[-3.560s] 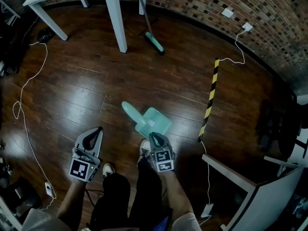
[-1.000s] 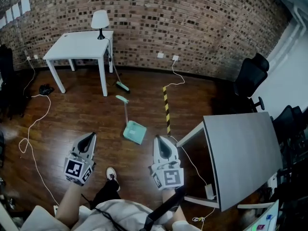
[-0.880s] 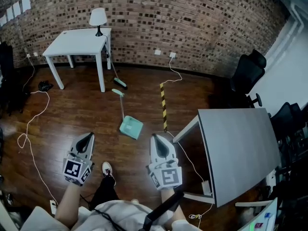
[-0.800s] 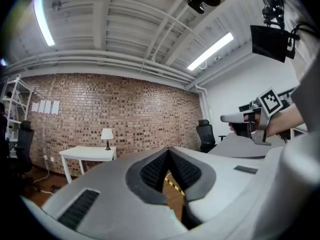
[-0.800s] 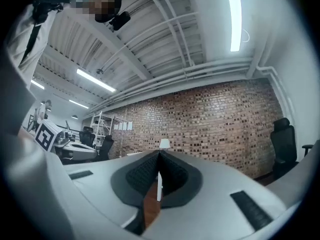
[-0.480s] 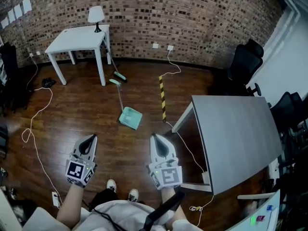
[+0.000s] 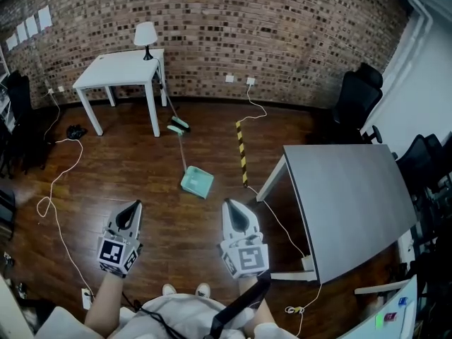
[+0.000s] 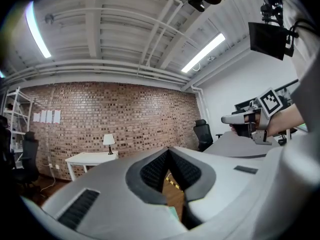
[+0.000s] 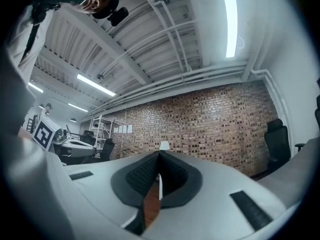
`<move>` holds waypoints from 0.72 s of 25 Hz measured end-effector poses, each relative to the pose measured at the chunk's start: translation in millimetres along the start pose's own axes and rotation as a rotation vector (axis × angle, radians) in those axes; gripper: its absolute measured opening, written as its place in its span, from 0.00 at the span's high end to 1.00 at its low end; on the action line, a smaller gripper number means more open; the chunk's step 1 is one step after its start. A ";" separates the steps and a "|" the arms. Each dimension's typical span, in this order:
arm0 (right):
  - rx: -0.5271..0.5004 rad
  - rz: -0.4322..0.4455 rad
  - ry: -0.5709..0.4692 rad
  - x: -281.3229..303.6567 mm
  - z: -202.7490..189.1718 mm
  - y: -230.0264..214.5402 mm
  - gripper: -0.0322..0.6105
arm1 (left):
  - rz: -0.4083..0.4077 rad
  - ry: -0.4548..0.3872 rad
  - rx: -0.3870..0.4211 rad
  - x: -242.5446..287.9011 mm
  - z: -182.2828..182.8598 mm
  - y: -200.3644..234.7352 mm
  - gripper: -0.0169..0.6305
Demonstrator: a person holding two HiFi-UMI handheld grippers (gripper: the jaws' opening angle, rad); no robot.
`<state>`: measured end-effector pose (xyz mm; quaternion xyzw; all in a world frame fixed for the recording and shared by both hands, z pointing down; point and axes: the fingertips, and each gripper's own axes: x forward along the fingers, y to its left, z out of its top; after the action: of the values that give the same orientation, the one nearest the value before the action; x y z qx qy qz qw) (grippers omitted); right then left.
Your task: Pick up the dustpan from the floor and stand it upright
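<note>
- Dustpan [image 7: 197, 182] upright on the dark wood floor [image 7: 120, 161], teal pan down, thin handle rising to a teal grip near the broom [image 7: 179, 123]; well ahead of both grippers and touched by neither.
- Just beyond it, a white table [image 7: 116, 73] with a lamp [image 7: 145, 34] on its far corner, set against the brick wall [image 7: 296, 27]; broom leaning at that table's right leg, its teal head on the floor.
- Just right of the dustpan, a yellow-and-black striped strip [image 7: 241, 152] flat on the floor, then a large grey table [image 7: 346, 196] with its near corner beside the right gripper.
- Black office chair [image 7: 357, 94] past the grey table; a white cable [image 7: 55, 189] looping over the floor at the left.
- Only open wood floor between the dustpan and the grippers.
- Left gripper [image 7: 133, 206] held about level, jaws pressed together, gripping and touching nothing.
- Right gripper [image 7: 232, 205] alongside it, tipped slightly upward, jaws likewise closed tip to tip on nothing.
</note>
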<state>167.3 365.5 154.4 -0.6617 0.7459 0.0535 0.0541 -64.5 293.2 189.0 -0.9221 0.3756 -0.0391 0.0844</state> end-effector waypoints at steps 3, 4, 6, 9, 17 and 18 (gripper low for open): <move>-0.003 0.001 0.004 -0.1 -0.1 13.6 0.97 | -0.009 -0.007 0.009 -8.7 1.4 3.7 0.97; -0.004 0.002 0.004 1.0 0.4 17.9 0.97 | -0.010 -0.010 0.011 -10.7 2.0 6.3 0.97; -0.009 0.002 0.005 2.9 1.6 24.9 0.98 | -0.012 -0.012 0.010 -14.5 2.7 11.4 0.97; -0.018 -0.002 0.007 3.5 4.8 31.5 0.97 | -0.019 -0.006 0.011 -18.6 6.0 14.9 0.97; -0.039 -0.002 0.008 -6.8 4.0 40.5 0.97 | -0.044 -0.020 0.015 -25.8 6.7 3.5 0.97; -0.043 0.002 0.010 -7.0 2.9 41.8 0.97 | -0.045 -0.024 0.015 -26.4 6.2 3.3 0.97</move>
<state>126.7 377.8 152.9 -0.6623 0.7455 0.0661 0.0360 -84.7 310.1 182.0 -0.9300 0.3534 -0.0329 0.0951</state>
